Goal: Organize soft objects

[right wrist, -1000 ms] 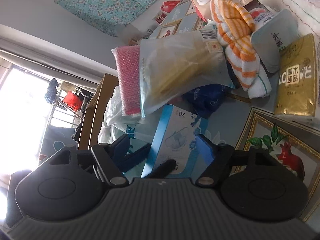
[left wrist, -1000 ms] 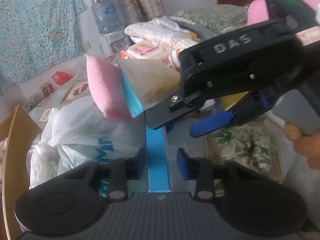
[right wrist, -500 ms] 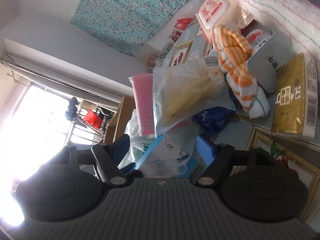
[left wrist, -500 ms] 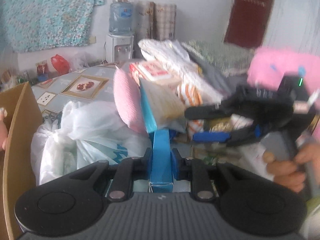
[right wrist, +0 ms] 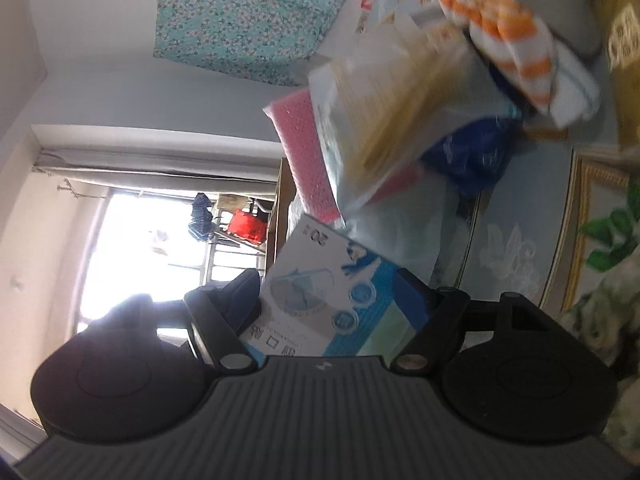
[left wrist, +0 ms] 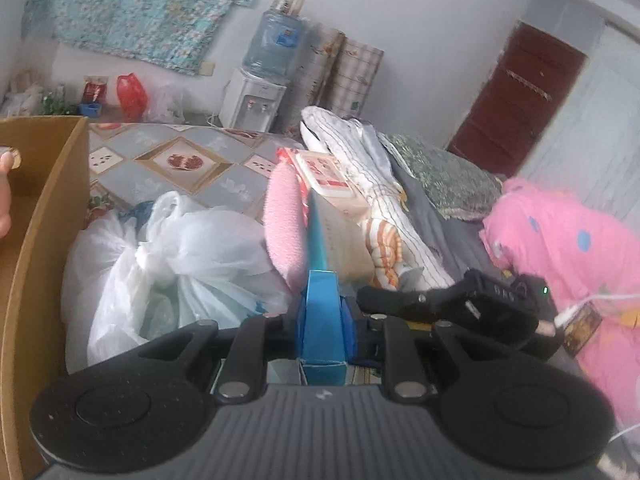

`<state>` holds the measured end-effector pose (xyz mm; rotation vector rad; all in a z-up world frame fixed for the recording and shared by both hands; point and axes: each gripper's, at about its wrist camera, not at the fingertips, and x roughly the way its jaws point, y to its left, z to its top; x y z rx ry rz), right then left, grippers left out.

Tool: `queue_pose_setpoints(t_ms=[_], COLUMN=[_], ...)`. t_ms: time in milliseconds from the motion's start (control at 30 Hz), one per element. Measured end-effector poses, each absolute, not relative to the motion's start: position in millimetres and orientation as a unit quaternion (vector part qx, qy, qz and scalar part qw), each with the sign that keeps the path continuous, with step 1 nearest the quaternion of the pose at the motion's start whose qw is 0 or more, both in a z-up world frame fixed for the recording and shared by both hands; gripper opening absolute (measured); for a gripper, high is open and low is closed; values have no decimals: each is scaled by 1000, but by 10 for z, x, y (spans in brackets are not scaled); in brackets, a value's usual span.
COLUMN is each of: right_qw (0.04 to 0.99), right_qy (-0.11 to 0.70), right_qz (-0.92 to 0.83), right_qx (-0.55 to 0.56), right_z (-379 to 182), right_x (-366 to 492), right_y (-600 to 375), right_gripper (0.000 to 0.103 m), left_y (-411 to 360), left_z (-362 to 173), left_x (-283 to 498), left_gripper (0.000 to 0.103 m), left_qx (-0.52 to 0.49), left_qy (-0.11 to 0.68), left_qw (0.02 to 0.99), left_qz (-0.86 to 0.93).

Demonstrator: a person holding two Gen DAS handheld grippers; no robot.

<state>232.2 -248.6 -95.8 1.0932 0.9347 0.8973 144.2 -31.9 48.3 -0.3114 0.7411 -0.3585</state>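
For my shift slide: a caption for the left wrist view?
Left gripper clamps a blue box edge-on above white plastic bags, right gripper alongside.

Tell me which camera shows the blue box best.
The right wrist view: the blue box shows its printed face between the right gripper's fingers. The left wrist view shows only its narrow blue edge, pinched in the left gripper.

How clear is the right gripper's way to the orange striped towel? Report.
Probably not clear: the blue box sits between the right gripper's jaws, and the clear bag partly blocks the way to the orange striped towel.
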Motion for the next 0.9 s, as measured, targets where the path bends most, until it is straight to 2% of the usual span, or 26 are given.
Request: queue_pose_setpoints(t_ms=[67,233,333,567,900], right_qw=[658,652,646,607,596], right_qy=[417,418,414,385,386], right_qz=[396,394,398,417,426], right_qx=[487,495,503,556,561], right_z=[-989,-1055,-1095,-1127,-1109], right_x=[2330,2321,2308,2289,2276], right_y=[-2437,-2312,-2297,-2335,-2303], right_gripper=[72,59,56,57,57], left_y=[-263,-190,-156,-33,48], left_z=[479,476,487,568,645], left_x=[1446,1448,1424,1365,1303], left_gripper=[20,21,21,21,20], left_qx=[-164,-171,-178,-215,-240], left_qy=[355,348,344,324,302], left_qw=[903,905,905,902,902], left_qz=[-176,-177,-177,-186,-196])
